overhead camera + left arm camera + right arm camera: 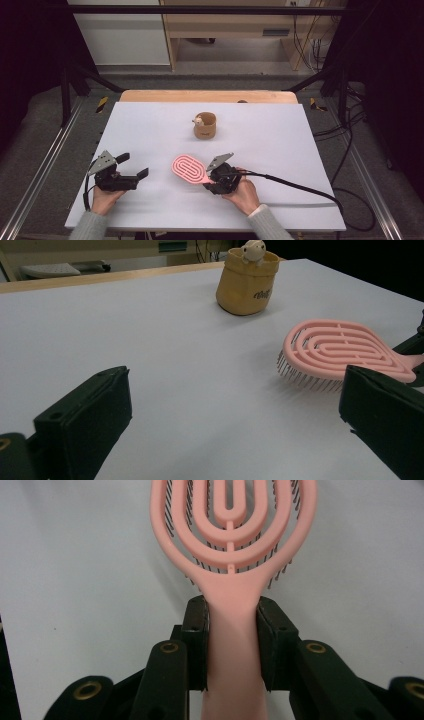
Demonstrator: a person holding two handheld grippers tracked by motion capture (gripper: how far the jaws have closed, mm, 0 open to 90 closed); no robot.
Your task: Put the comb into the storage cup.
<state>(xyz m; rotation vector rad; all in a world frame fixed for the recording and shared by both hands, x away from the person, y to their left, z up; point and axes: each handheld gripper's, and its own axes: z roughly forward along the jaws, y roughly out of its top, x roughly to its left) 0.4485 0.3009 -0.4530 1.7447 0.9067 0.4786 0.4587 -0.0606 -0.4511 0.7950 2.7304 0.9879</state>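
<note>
1. Clamping the handle of the pink plastic vented hairbrush [232, 545], the right gripper [232, 645] has its jaws closed on both sides.
2. Brush's long axis runs straight out from those jaws, head low over the white table [280, 150], bristles down.
3. Left gripper [131, 168] rests wide open and empty, well apart; the tan fabric cup [205, 126] sits beyond the brush head.

The high view looks forward and down from the person's side, taking in the whole white bench [150, 125]. The left gripper view sits low over the bench, looking across it toward the far right, past the pink brush [340, 352] to the tan cup [247, 285]. The right gripper view is very close, along its jaws onto the same brush.
</note>
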